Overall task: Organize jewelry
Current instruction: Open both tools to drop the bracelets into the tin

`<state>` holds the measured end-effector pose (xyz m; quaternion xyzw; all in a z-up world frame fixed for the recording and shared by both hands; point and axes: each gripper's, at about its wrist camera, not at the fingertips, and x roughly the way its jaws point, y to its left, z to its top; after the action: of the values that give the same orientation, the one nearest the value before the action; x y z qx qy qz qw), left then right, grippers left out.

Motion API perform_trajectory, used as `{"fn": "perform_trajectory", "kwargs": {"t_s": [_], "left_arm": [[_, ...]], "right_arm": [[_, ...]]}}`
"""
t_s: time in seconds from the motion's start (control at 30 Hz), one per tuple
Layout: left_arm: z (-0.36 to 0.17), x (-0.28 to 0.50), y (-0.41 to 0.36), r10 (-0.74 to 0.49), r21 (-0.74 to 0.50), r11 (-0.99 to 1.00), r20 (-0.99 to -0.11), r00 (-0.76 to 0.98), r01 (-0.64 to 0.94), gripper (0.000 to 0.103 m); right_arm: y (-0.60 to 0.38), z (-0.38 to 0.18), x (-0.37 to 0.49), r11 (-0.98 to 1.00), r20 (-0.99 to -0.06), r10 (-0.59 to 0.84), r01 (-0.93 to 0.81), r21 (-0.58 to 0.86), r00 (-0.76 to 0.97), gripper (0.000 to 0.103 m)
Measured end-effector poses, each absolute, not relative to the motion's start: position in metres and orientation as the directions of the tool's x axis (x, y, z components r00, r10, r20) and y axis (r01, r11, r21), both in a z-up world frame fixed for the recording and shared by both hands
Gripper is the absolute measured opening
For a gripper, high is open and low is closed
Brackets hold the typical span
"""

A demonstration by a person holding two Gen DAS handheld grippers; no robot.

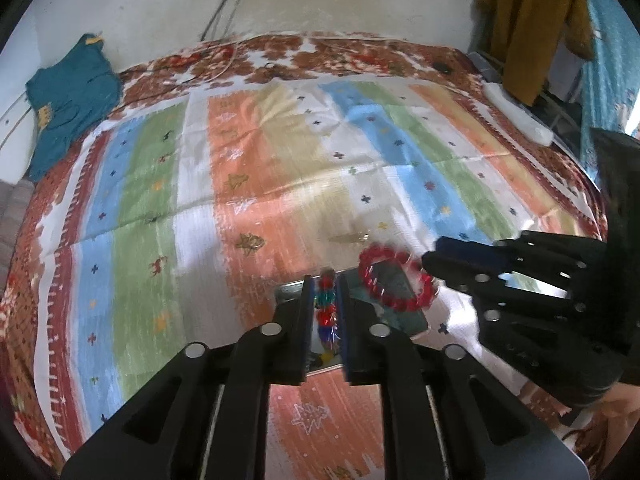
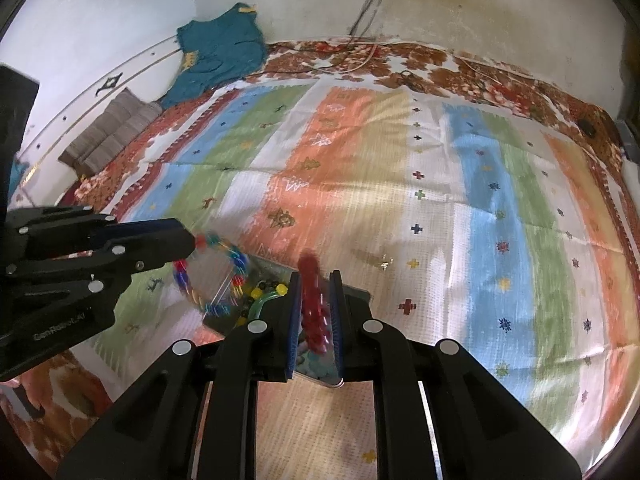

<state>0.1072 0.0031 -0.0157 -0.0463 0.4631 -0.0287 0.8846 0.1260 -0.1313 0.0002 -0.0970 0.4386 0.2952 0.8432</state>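
My left gripper (image 1: 325, 280) has its jaws slightly apart, and a blurred multicoloured bead bracelet (image 1: 326, 300) hangs loose between the pads. From the right wrist it shows as a ring (image 2: 218, 276) at the left gripper's (image 2: 188, 242) tip. My right gripper (image 2: 315, 278) is likewise a little open, with a blurred red bead bracelet (image 2: 314, 308) between its pads. In the left wrist view that red ring (image 1: 396, 280) sits at the right gripper's (image 1: 430, 260) tip. Both bracelets are over a shiny metal tray (image 2: 336, 384) that holds loose beads (image 2: 264, 292).
The tray (image 1: 288, 290) lies on a striped colourful cloth (image 1: 280, 160) covering a bed. A small gold piece (image 2: 378, 261) rests on the cloth just beyond it. A teal garment (image 1: 68, 100), cables (image 2: 368, 4), a white power strip (image 1: 516, 114) and a hanging mustard garment (image 1: 532, 20) line the far edges.
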Motion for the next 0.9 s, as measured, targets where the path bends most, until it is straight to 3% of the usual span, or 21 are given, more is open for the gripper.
{"fn": "perform_trajectory", "kwargs": {"t_s": [0.1, 0.33, 0.77, 0.9], "left_arm": [[-0.014, 0.108, 0.012, -0.056, -0.087, 0.996, -0.814, 0.578, -0.026, 0.033], [-0.015, 0.111, 0.02, -0.047, -0.098, 0.993, -0.816, 0.576, -0.058, 0.034], [-0.032, 0.129, 0.029, -0.022, -0.099, 0.989, -0.844, 0.536, -0.115, 0.051], [-0.036, 0.141, 0.031, -0.025, -0.106, 0.986, -0.852, 0.522, -0.126, 0.051]], "right_arm": [[-0.135, -0.002, 0.132, 0.831, -0.806, 0.373, -0.552, 0.07, 0.46, 0.032], [-0.145, -0.013, 0.148, 0.859, -0.83, 0.339, -0.506, 0.081, 0.443, 0.04], [-0.145, -0.022, 0.166, 0.872, -0.849, 0.327, -0.478, 0.102, 0.416, 0.055], [-0.143, -0.026, 0.173, 0.876, -0.857, 0.318, -0.471, 0.101, 0.406, 0.057]]}}
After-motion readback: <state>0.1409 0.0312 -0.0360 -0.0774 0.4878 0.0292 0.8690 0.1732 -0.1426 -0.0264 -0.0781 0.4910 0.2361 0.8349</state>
